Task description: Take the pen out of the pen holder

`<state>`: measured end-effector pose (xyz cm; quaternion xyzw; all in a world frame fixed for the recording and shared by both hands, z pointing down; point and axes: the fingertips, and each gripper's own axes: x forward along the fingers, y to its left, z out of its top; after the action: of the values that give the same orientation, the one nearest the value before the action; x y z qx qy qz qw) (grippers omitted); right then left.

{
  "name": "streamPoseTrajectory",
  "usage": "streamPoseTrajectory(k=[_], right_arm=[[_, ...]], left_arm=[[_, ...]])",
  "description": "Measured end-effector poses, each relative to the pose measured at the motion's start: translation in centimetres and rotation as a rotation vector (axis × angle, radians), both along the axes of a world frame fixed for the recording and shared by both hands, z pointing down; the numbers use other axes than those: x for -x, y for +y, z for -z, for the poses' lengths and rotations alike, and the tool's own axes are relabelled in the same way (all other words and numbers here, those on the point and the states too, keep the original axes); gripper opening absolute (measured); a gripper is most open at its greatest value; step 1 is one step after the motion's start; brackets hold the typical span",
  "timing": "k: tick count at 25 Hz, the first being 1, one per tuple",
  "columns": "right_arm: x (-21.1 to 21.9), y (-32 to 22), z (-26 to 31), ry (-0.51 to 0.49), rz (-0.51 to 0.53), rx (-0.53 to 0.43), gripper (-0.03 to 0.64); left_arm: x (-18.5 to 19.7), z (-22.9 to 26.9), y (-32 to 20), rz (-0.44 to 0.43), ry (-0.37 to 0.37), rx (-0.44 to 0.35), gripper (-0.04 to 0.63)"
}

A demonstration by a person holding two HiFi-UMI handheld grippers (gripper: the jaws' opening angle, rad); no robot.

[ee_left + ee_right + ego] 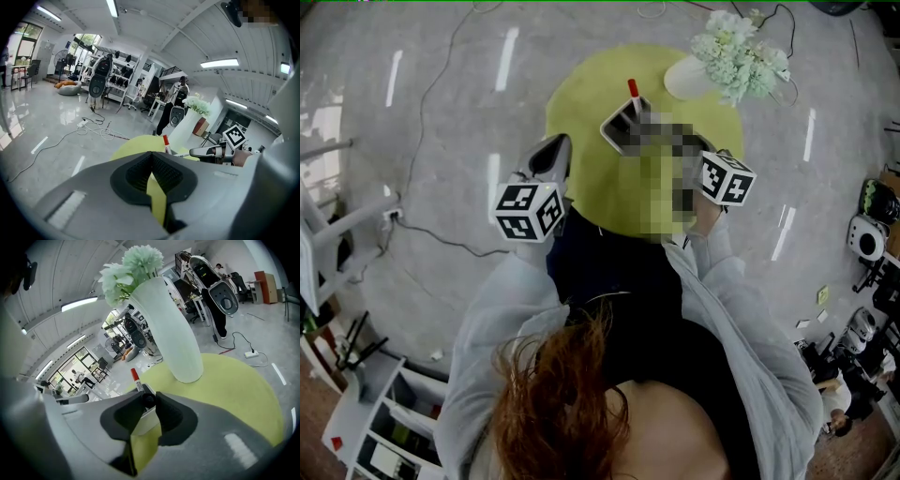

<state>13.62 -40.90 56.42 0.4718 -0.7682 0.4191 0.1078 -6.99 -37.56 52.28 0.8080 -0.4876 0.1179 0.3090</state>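
A white pen holder [617, 128] stands on the round yellow-green table [581, 94]. A red-capped pen [633, 90] sticks up from it, also visible in the right gripper view as the red-capped pen [136, 379]. My right gripper [148, 401] is at the holder's top, its pads pressed on the dark round end of a second pen [148, 400]. In the head view a mosaic patch covers that gripper. My left gripper [561, 142] hovers over the table's left edge, apart from the holder, with its jaws shut and nothing between them [151, 158].
A tall white vase [686, 77] with pale flowers [739, 54] stands right beside the holder on the table's far right. Cables [441, 84] lie on the grey floor at the left. Shelving [366, 412] is at the lower left and equipment [867, 234] at the right.
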Motion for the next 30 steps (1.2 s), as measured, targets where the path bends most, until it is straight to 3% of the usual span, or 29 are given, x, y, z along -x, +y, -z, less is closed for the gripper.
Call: streamPoseTrajectory(k=[7, 19, 30], right_arm=[[-0.6, 0.4, 1.6, 0.032, 0.017, -0.057, 0.078], [-1.2, 1.9, 6.1, -0.009, 0.017, -0.184, 0.078], [-0.6, 3.6, 14.3, -0.004, 0.082, -0.404, 0.078]], left_arm=[[-0.5, 1.1, 0.6, 0.008, -0.008, -0.035, 0.014], [-0.9, 4.3, 2.1, 0.035, -0.027, -0.122, 0.014], [-2.8, 9.6, 2.9, -0.01, -0.036, -0.263, 0.014]])
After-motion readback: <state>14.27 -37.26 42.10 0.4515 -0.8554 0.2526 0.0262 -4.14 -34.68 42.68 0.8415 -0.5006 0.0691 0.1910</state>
